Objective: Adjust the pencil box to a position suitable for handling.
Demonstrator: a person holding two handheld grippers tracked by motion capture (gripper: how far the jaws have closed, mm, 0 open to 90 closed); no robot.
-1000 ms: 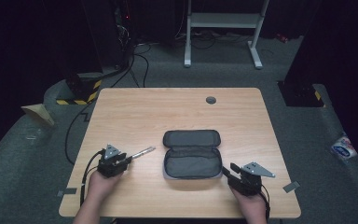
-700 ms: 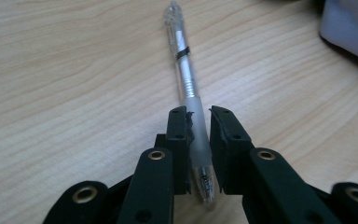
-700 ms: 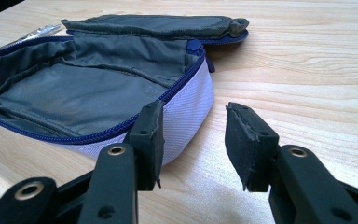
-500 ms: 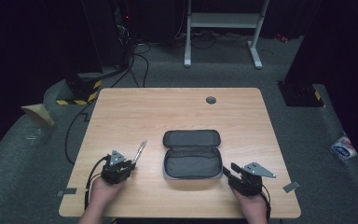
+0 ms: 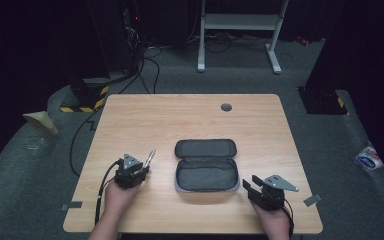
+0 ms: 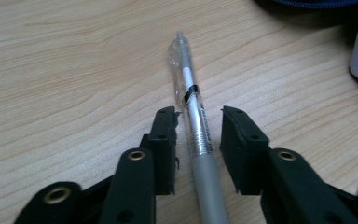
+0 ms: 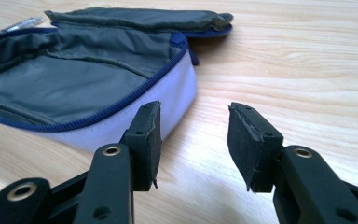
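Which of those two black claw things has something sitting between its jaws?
The left gripper: a clear-and-grey plastic pen lies between its open jaws on the wooden table. The right gripper has bare wood between its jaws, beside the open grey zip case.

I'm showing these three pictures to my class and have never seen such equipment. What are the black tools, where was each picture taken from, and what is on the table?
No robot here: a person holds a two-jaw gripper in each hand. The high view looks down on the wooden table from above; the left gripper is at the left, the right gripper at the right. The other two pictures come from cameras riding on the grippers, looking along their black jaws. An open grey pouch lies in the middle. A pen lies between the left gripper's jaws, which stand apart with gaps either side, so it is not clamped. The right gripper is open, holding nothing, beside the pouch.
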